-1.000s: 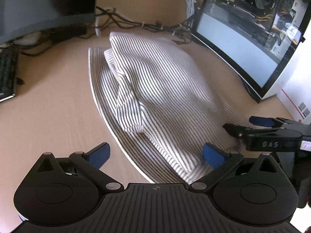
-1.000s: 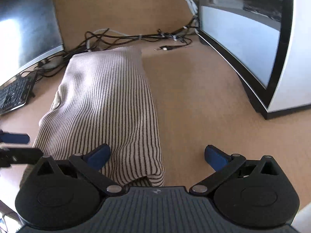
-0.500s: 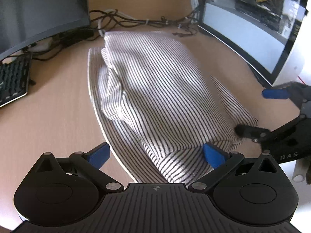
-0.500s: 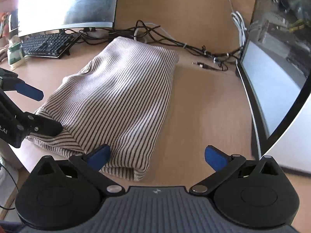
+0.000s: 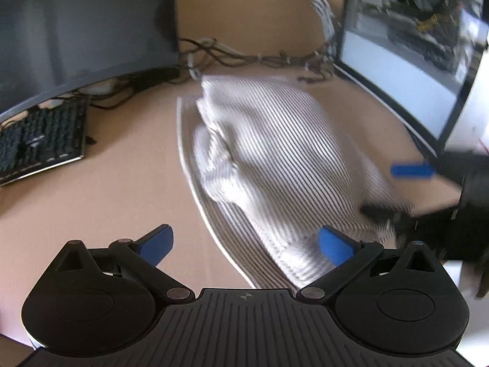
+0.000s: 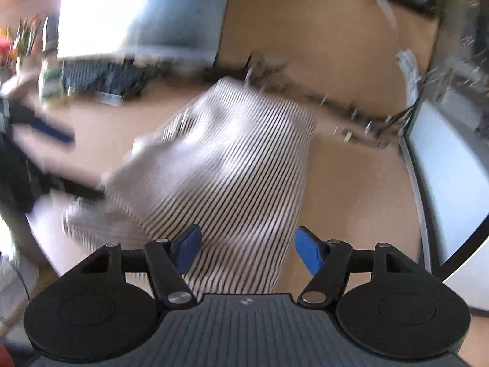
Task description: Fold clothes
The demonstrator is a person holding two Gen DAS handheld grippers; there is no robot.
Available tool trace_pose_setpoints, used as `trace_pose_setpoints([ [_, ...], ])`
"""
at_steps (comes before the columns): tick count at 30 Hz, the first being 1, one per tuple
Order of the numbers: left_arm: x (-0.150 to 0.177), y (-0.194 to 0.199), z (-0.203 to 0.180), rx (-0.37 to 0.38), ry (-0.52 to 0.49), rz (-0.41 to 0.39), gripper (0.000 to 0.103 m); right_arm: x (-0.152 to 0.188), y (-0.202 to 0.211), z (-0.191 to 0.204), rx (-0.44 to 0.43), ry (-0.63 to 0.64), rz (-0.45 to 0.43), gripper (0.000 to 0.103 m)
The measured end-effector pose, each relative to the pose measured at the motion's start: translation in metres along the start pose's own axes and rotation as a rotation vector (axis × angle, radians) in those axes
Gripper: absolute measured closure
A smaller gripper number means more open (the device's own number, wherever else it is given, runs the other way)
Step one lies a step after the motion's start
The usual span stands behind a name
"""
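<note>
A white garment with thin dark stripes (image 5: 275, 153) lies folded in a thick bundle on the wooden desk, seen also in the right wrist view (image 6: 232, 165). My left gripper (image 5: 244, 243) is open, its blue pads just short of the bundle's near corner. My right gripper (image 6: 247, 249) is open, jaws narrower than before, over the bundle's near edge. The right gripper also shows at the right of the left wrist view (image 5: 397, 189), one finger touching the cloth. The left gripper shows blurred at the left of the right wrist view (image 6: 58, 162).
A dark monitor (image 5: 76, 24) and a keyboard (image 5: 39, 140) stand at the left. A curved monitor (image 5: 406, 61) stands at the right. Tangled cables (image 5: 244, 58) run along the back of the desk. Both views are motion-blurred.
Both grippers have pulled back and risen from the bundle. The right gripper swung round toward the bundle's near edge and its jaws narrowed. The garment lies where it was.
</note>
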State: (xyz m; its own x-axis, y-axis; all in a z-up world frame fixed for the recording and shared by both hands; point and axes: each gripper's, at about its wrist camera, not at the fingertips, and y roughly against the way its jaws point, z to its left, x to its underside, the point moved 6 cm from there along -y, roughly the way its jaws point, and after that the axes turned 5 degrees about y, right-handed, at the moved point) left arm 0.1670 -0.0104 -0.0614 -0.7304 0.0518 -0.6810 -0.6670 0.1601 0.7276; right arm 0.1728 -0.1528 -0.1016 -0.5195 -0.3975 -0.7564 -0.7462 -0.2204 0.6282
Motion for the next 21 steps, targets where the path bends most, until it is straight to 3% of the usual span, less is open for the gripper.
trace_pose_setpoints([
  [3,-0.001,-0.006,0.011,-0.006,0.025,0.011,0.000,0.004,-0.002,0.007,0.004,0.026,0.018,0.034],
  [6,0.008,-0.021,0.009,-0.017,-0.055,0.048,0.000,-0.004,0.008,0.012,-0.003,0.089,0.014,0.034],
  [8,0.014,-0.028,0.007,-0.018,-0.115,0.055,0.000,-0.010,0.015,0.015,-0.008,0.132,0.010,0.023],
  [9,0.016,-0.030,0.008,-0.011,-0.126,0.053,0.000,-0.012,0.022,0.019,-0.032,0.154,-0.002,0.013],
  [10,0.016,-0.030,0.009,0.001,-0.113,0.055,0.000,-0.013,0.028,0.027,-0.065,0.190,-0.012,0.011],
  [15,0.008,-0.021,0.021,0.061,-0.048,0.029,0.000,-0.003,0.034,0.076,-0.168,0.427,0.000,0.012],
  [21,0.004,-0.009,0.031,0.112,-0.078,0.016,0.000,0.009,0.017,0.107,-0.156,0.568,0.026,0.019],
])
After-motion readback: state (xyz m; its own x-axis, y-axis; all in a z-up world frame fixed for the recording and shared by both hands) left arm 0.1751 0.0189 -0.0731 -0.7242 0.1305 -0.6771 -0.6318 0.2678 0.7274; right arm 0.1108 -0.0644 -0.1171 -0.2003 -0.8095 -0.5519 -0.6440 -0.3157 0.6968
